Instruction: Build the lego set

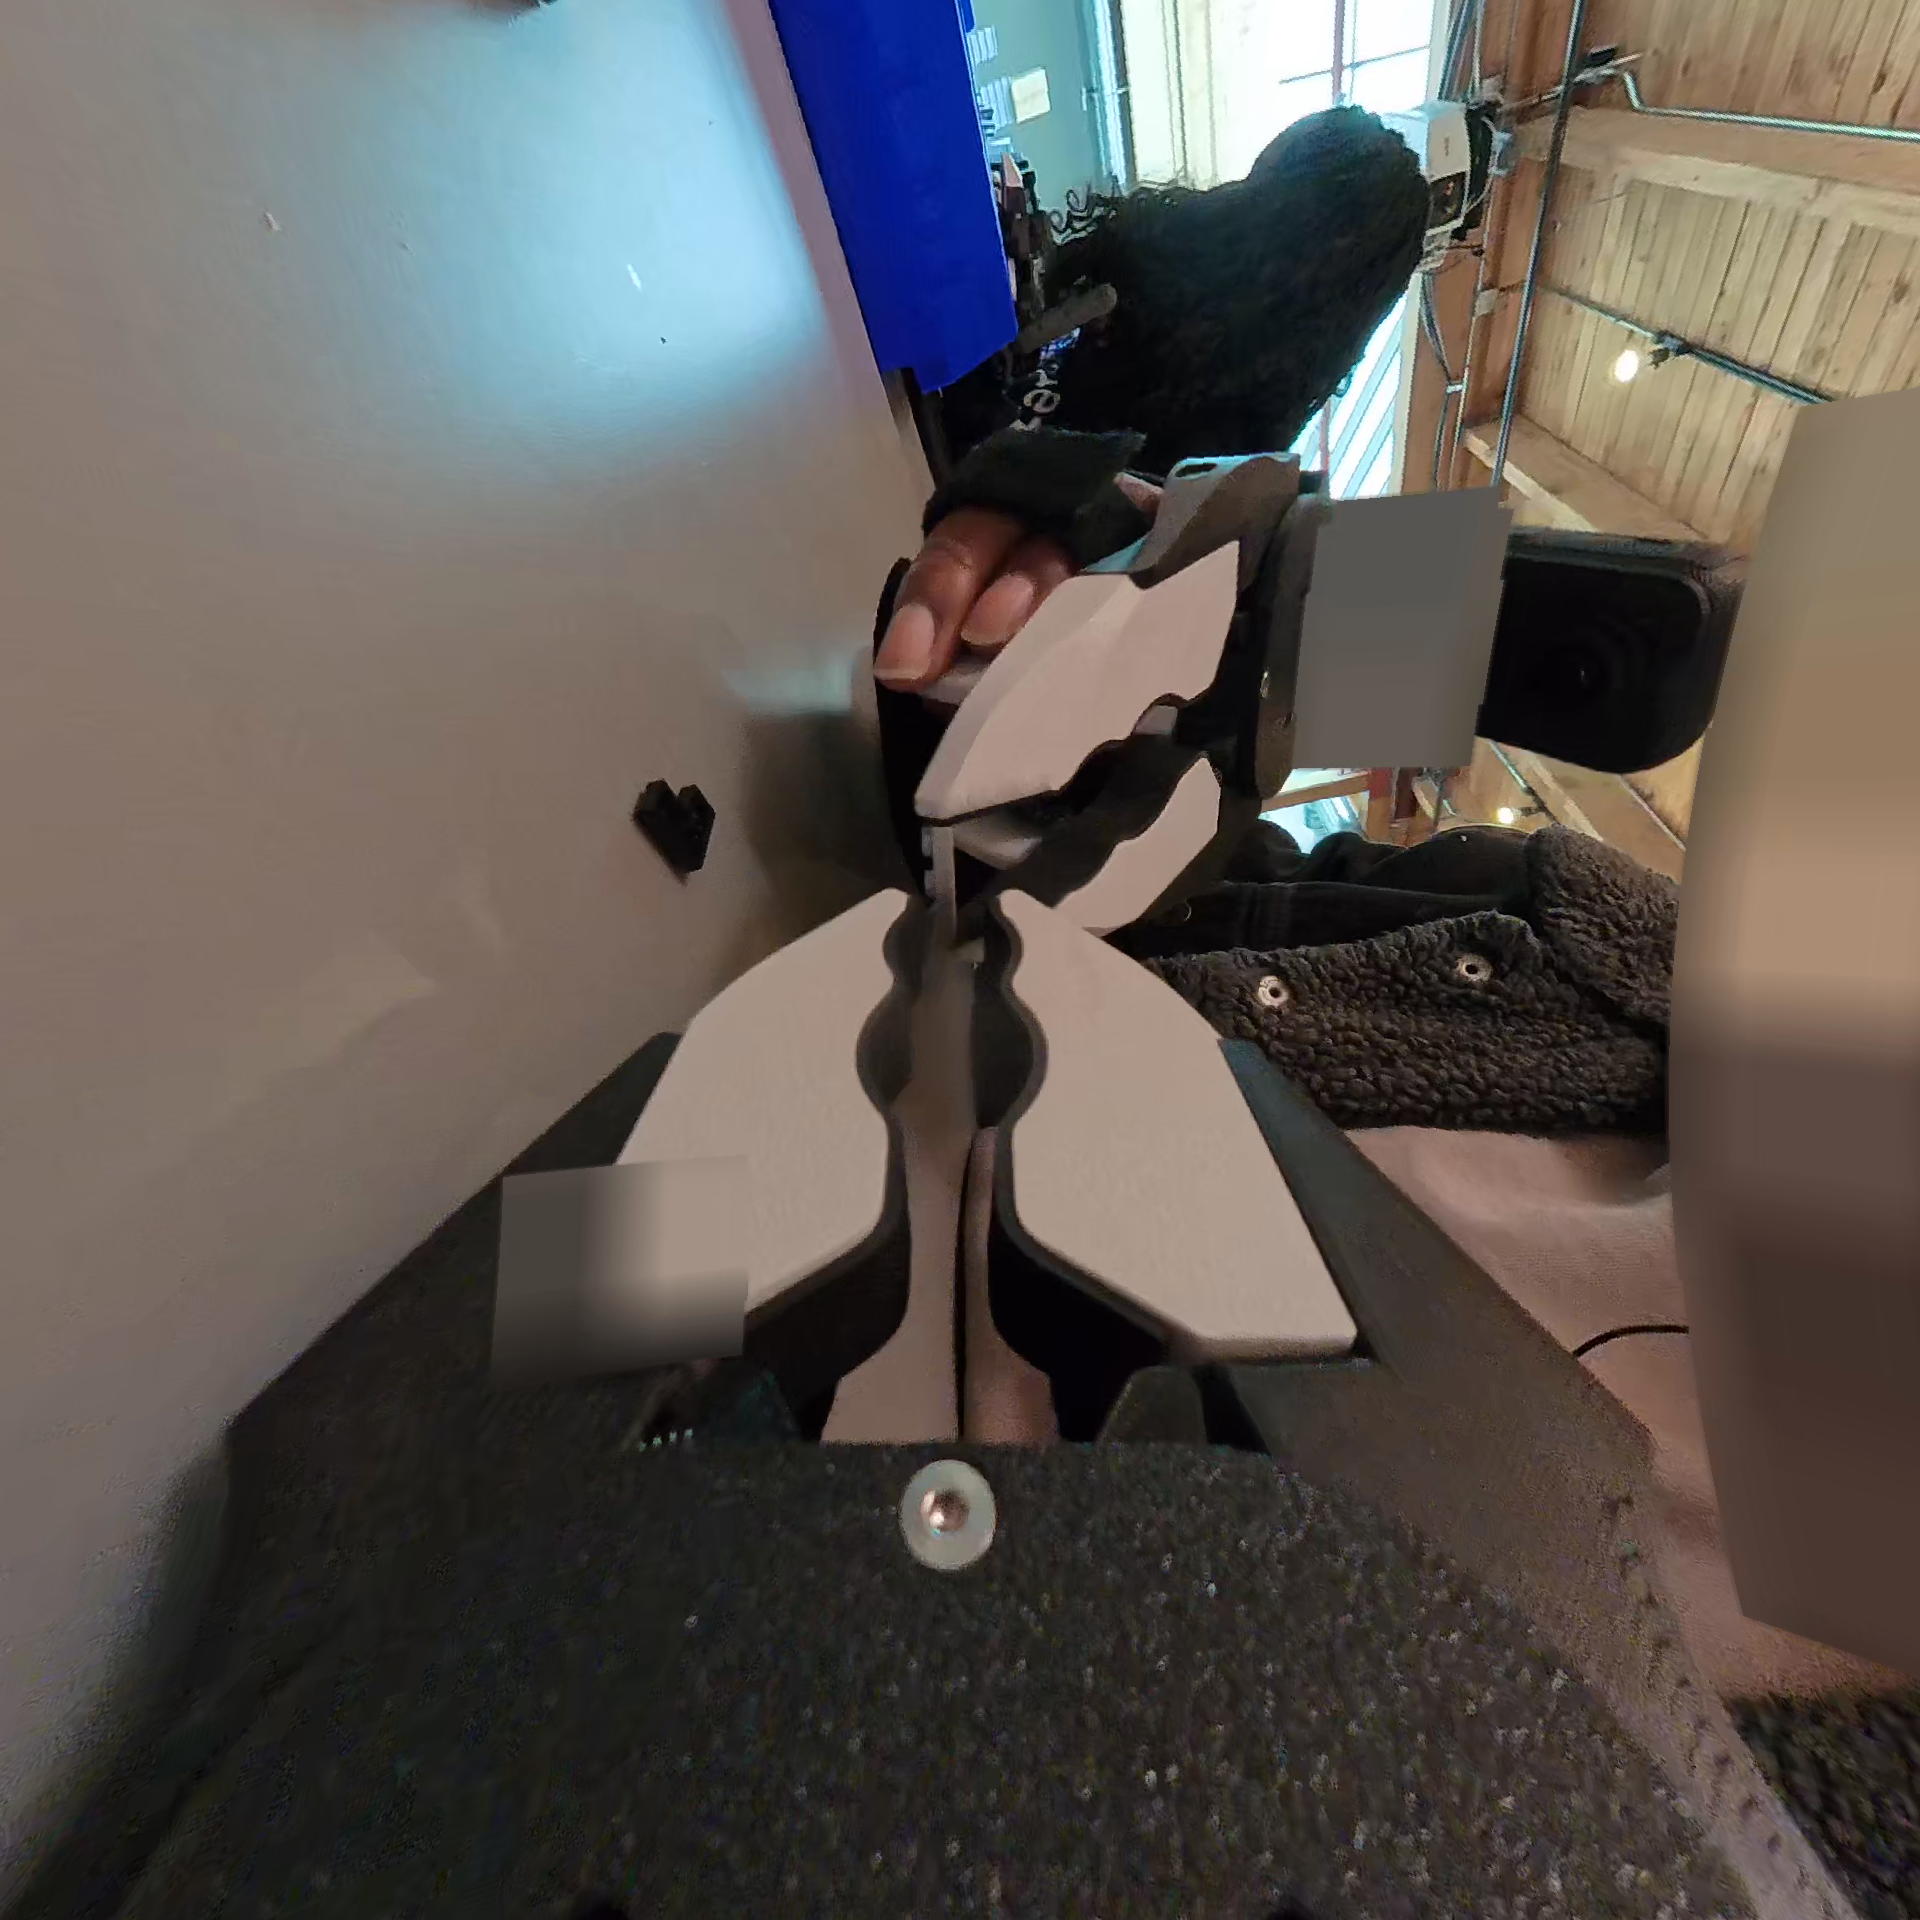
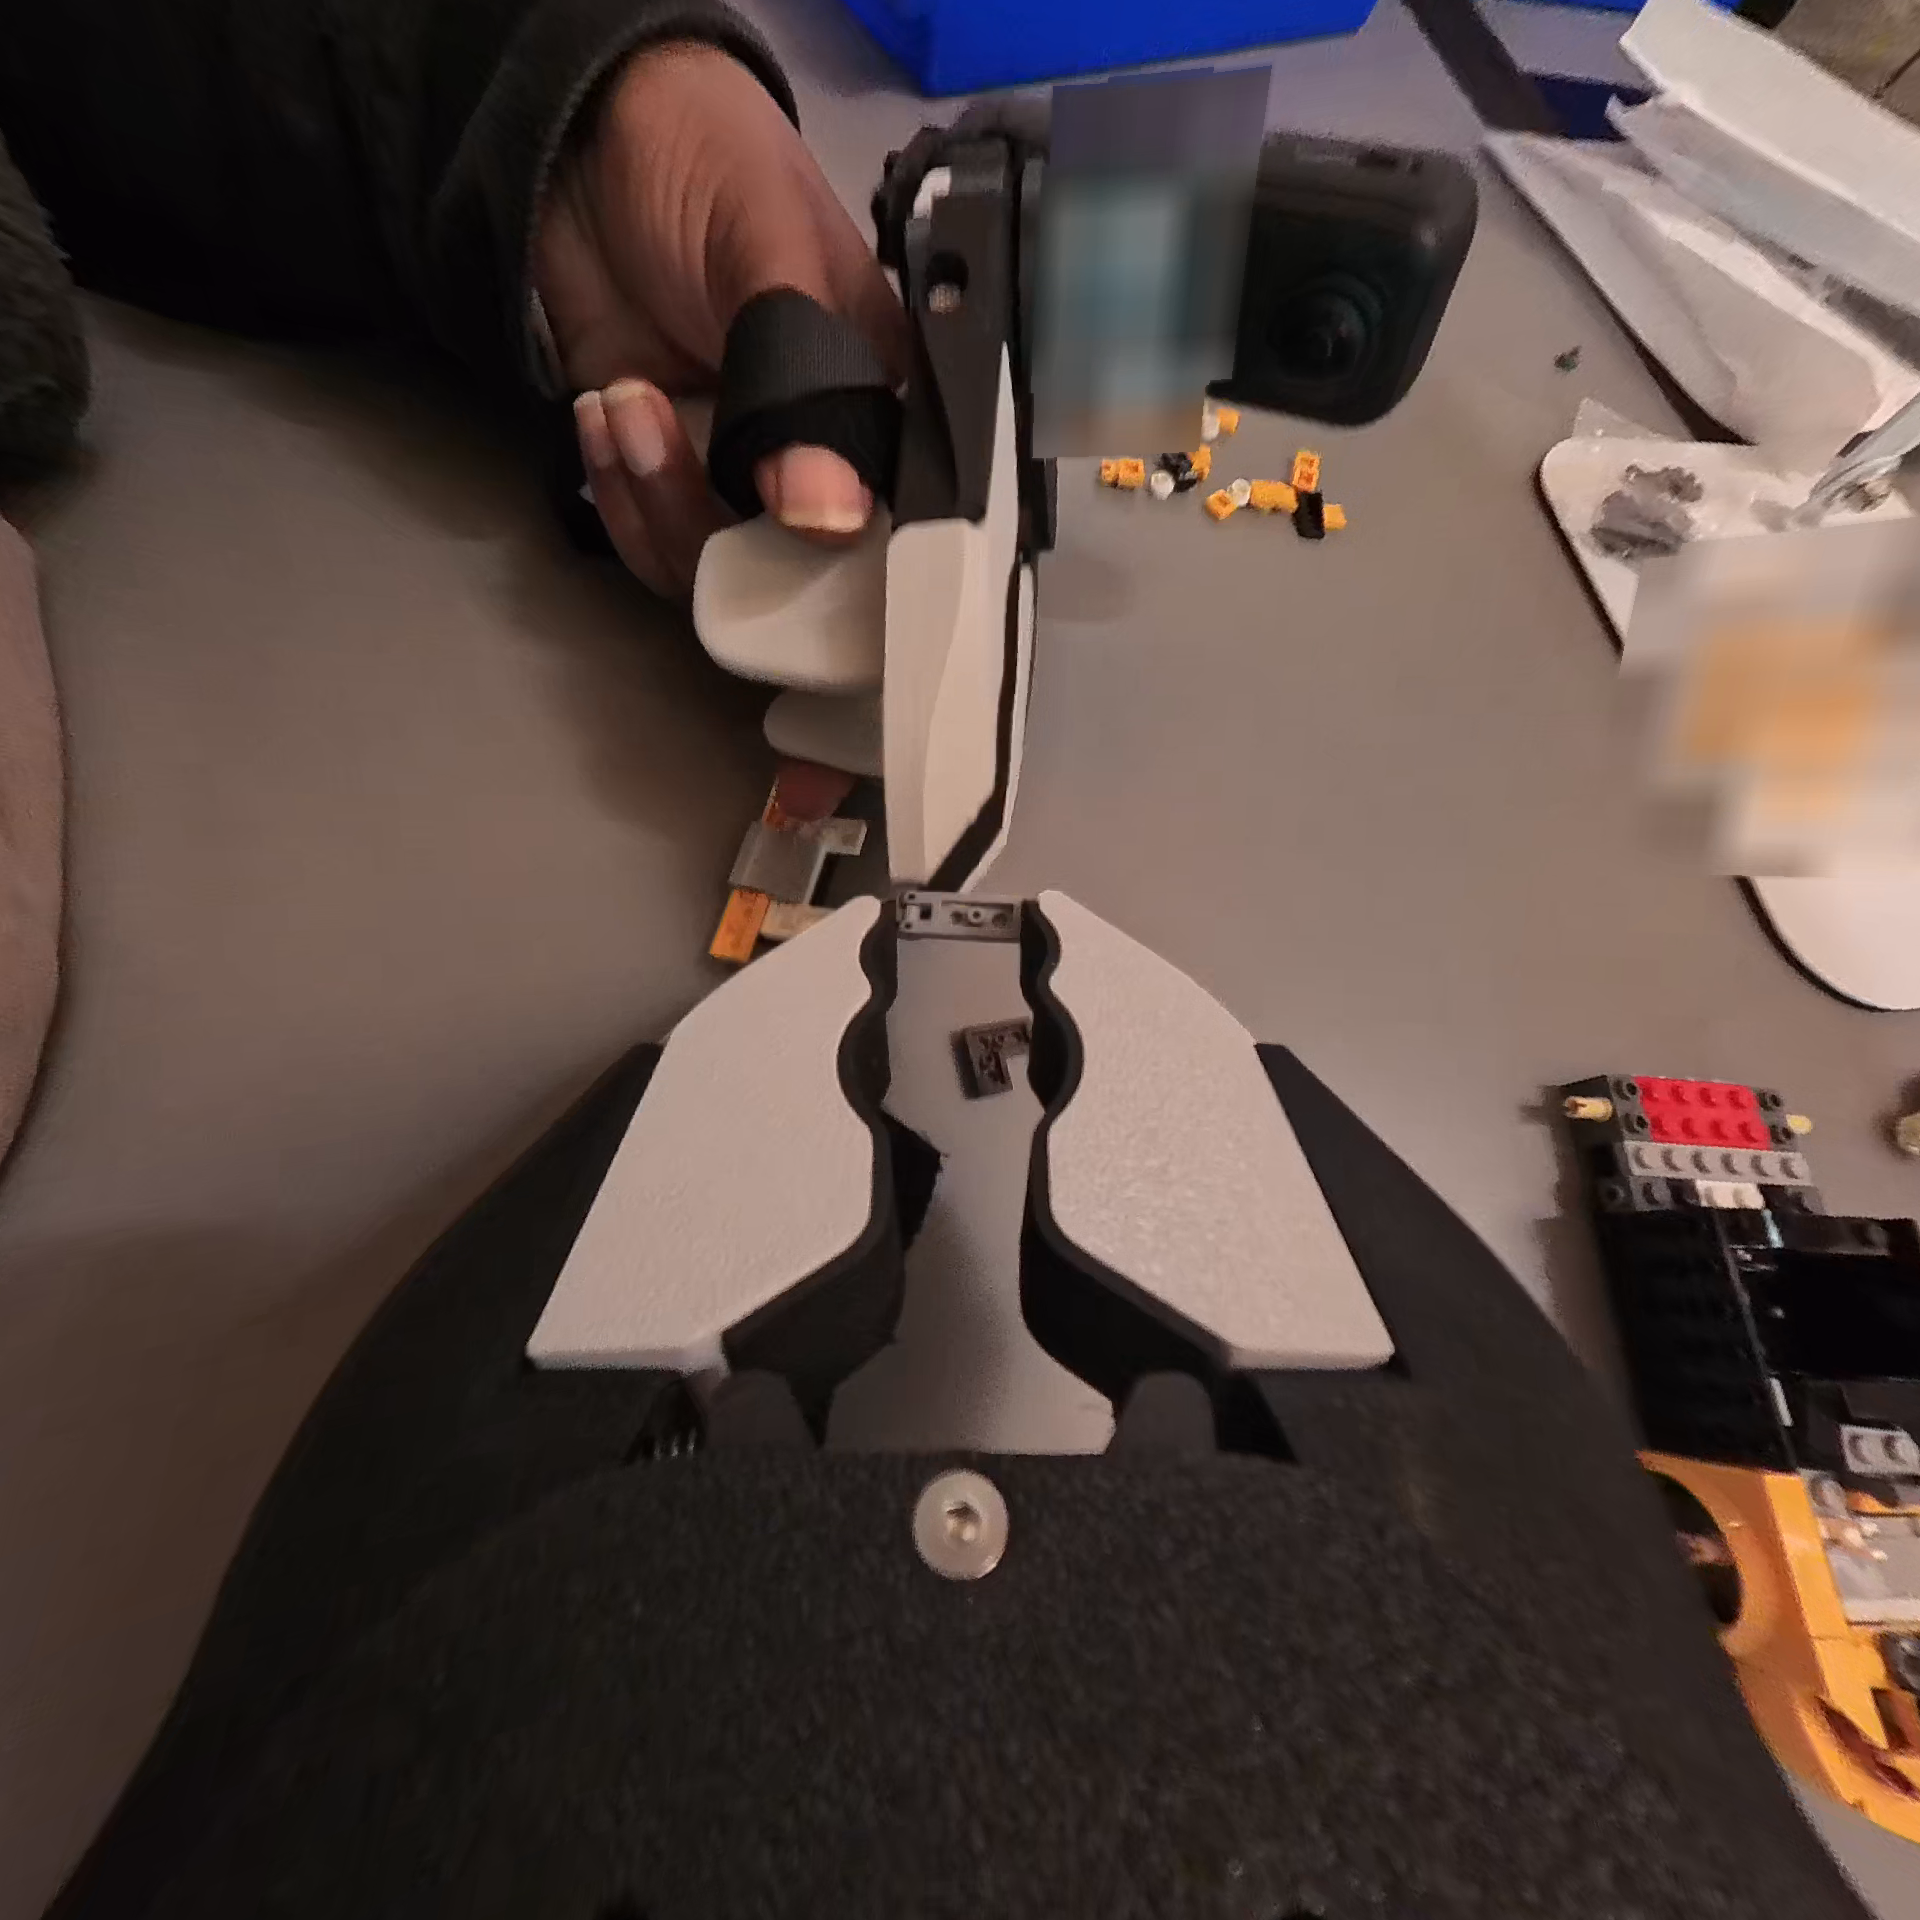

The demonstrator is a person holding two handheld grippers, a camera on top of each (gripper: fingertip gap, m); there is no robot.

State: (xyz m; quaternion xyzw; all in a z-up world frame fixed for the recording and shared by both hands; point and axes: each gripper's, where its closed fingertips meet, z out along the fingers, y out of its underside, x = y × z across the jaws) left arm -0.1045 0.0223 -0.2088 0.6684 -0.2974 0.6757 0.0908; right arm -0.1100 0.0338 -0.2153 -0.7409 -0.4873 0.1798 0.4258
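Observation:
A thin grey Lego plate is held in the air between both grippers. My right gripper is shut on it, with the plate spanning the gap between its fingertips. My left gripper comes down from above and pinches the plate's left end. In the left wrist view the plate shows edge-on. There my left gripper is shut on it, and my right gripper reaches in from the upper right. The partly built black, red and orange model lies on the grey table at the right.
A dark grey L-shaped piece lies on the table under the plate. A small grey and orange assembly lies to its left. Loose orange and black bricks lie farther back, and white bags at the far right. A black piece lies alone. Less than 4 cm separates the two grippers' tips.

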